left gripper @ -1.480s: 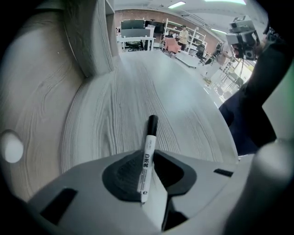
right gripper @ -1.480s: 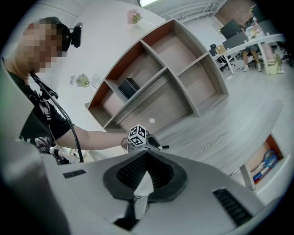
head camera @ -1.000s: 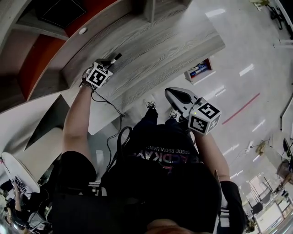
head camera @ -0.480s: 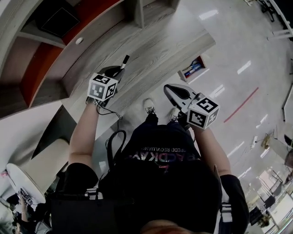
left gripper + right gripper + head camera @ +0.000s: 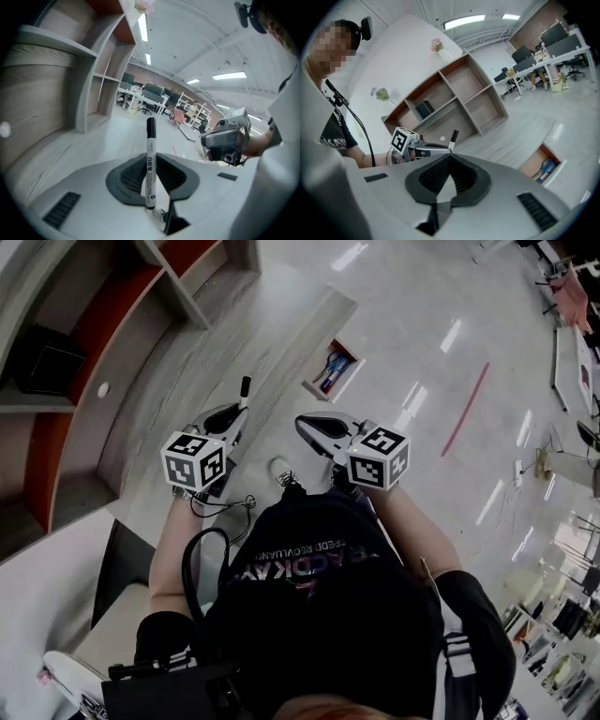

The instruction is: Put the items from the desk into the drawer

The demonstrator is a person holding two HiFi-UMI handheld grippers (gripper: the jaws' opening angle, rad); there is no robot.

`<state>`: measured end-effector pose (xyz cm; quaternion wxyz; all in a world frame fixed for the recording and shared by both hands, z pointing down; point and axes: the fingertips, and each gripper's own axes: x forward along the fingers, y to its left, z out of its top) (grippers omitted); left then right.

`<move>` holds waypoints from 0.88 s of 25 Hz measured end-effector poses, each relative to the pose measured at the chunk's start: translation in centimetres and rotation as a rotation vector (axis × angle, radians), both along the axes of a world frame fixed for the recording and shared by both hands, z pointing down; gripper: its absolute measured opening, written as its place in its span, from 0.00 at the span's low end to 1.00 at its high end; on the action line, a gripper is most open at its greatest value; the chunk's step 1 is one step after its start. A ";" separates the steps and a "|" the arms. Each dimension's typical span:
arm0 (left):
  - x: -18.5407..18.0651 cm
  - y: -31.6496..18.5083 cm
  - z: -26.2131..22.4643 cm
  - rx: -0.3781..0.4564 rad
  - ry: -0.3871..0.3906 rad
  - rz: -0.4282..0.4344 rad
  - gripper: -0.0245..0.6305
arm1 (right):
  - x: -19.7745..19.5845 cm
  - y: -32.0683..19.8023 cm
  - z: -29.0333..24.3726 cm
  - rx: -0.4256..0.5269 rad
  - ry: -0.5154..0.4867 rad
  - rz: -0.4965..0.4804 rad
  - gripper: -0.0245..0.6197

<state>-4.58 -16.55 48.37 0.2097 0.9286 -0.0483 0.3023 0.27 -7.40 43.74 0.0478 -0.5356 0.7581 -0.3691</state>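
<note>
White plastic barrel, black cap: a marker (image 5: 150, 161) is seen pinched between the pads of the left gripper (image 5: 236, 412), which are closed on the barrel's lower half, with the capped end projecting forward past the jaw tips. The marker is thus held off the desk and not yet in the drawer. It is judged light and stiff, with a smooth round barrel that could slip or pivot in the pads. A hold nearer mid-barrel would be steadier, but the present grip is judged enough for a short carry if jolts are avoided. The right gripper (image 5: 450, 155) is seen with its jaws pressed together at the tips and nothing between them. Beneath both grippers the grey wood-grain desk (image 5: 202, 371) is noted. No further loose items can be made out on the part in view. Beyond its edge the drawer (image 5: 533, 164) is seen pulled open, with blue-handled items already lying inside; room for the marker is judged to remain. Farthest off, shelves (image 5: 454, 93) with an orange-red back panel are recorded.
</note>
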 end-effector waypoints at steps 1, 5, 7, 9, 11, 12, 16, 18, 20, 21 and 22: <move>0.8 0.8 -0.1 -0.011 0.012 0.007 0.15 | 0.5 0.5 0.3 -0.007 0.002 0.017 0.06; 3.1 4.1 -0.3 -0.050 0.049 0.050 0.15 | 2.2 2.3 1.3 -0.028 0.013 0.101 0.06; 4.3 5.5 -0.7 -0.059 0.059 0.086 0.15 | 3.3 2.9 1.1 -0.032 0.022 0.143 0.06; 5.3 6.8 -0.8 -0.061 0.060 0.123 0.15 | 4.3 3.5 1.0 -0.034 0.031 0.181 0.06; 6.1 7.8 -0.8 -0.062 0.059 0.157 0.15 | 5.1 4.1 1.0 -0.037 0.034 0.216 0.06; 6.3 8.4 -0.8 -0.063 0.057 0.173 0.15 | 5.4 4.3 1.0 -0.038 0.034 0.231 0.06; 7.4 10.3 -0.8 -0.064 0.050 0.225 0.15 | 6.7 5.4 1.1 -0.049 0.029 0.272 0.06; 8.3 11.1 -0.7 -0.068 0.045 0.243 0.15 | 7.6 6.0 1.2 -0.057 0.024 0.286 0.06; 9.1 11.7 -0.5 -0.073 0.043 0.251 0.15 | 8.2 6.3 1.5 -0.061 0.023 0.290 0.06; 9.3 11.8 -0.2 -0.075 0.043 0.252 0.15 | 8.5 6.3 1.8 -0.062 0.026 0.289 0.06; 9.5 12.0 0.0 -0.077 0.043 0.251 0.15 | 8.6 6.3 2.0 -0.063 0.031 0.287 0.06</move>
